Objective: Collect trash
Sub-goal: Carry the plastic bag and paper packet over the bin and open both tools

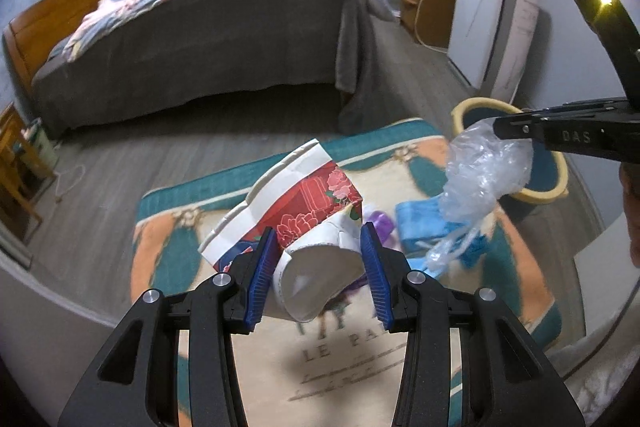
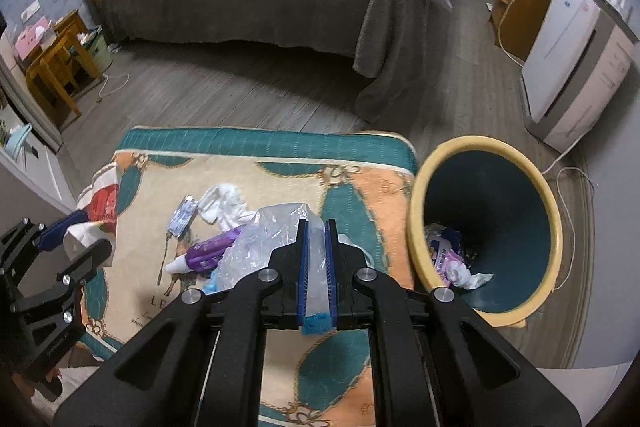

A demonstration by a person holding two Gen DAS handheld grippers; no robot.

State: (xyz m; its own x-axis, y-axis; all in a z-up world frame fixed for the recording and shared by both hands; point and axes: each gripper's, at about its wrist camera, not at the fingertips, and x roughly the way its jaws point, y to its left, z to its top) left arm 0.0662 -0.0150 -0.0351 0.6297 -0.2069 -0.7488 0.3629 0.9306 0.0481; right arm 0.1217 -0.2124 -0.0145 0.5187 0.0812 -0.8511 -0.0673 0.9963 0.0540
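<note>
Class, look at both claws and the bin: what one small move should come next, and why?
Probably carry the right claw rightward over the bin and open it. It is shut on the clear plastic bag, and the bin stands just beside the mat. The left claw holds the paper cup.

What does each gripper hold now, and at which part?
Left gripper: crushed paper cup, gripped across its base end. Right gripper: clear plastic bag, pinched at one bunched edge.
</note>
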